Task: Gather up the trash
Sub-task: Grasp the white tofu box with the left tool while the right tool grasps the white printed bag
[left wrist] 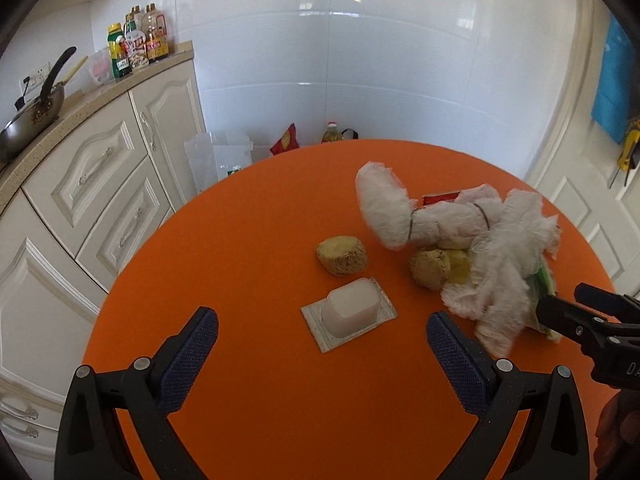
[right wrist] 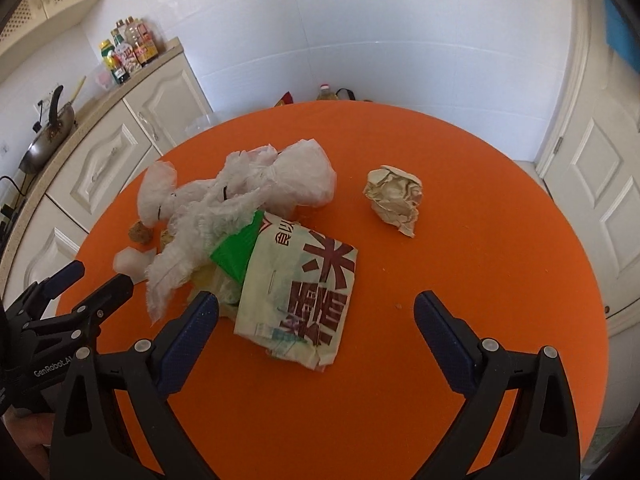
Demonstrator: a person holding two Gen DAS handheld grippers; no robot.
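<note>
table (right wrist: 460,260): smooth matt orange | bag (right wrist: 240,196): crinkled thin plastic | ball (right wrist: 394,196): crumpled paper

An orange round table (left wrist: 248,240) fills the foreground, and to its left a curved run of cream cabinets (left wrist: 92,184) carries a speckled countertop (right wrist: 120,88). On that countertop a dark wok (left wrist: 30,120) with a long black handle sits near a wall socket (left wrist: 36,78), and further back stands a cluster of sauce and oil bottles (left wrist: 138,42). On the floor beyond the table are a clear plastic container (left wrist: 218,156), a red snack bag (left wrist: 286,142) and an oil bottle (left wrist: 332,132) against the white tiled wall (left wrist: 380,60), while a white panelled door (right wrist: 600,184) stands at the right with a blue cloth (left wrist: 612,80) hanging near it.
</note>
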